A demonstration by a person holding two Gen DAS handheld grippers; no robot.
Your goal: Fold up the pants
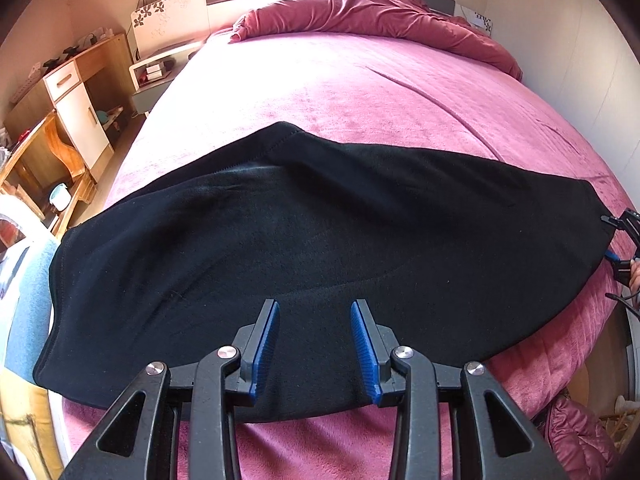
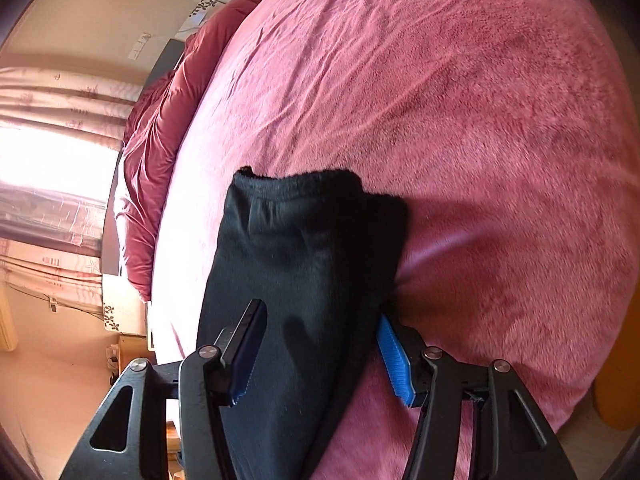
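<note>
The right gripper [image 2: 320,340] straddles the black pants [image 2: 304,248] on the pink bedspread [image 2: 460,100], pads apart.

Black pants [image 1: 320,240], soft fleece-like cloth, lying flat across the near part of a pink bed [image 1: 340,88]. Folded lengthwise into one long band, running from the left bed edge to the right. Wide end at left, with a stitched seam along its edge; narrow end at right. Curved seam line visible near the upper middle. Near edge reaching almost to the bed's front edge. Surface mostly smooth, a few shallow creases. In the right wrist view, narrow end [image 2: 304,248] lying slightly rumpled on the bed, cuff edges fuzzy and uneven.
</note>
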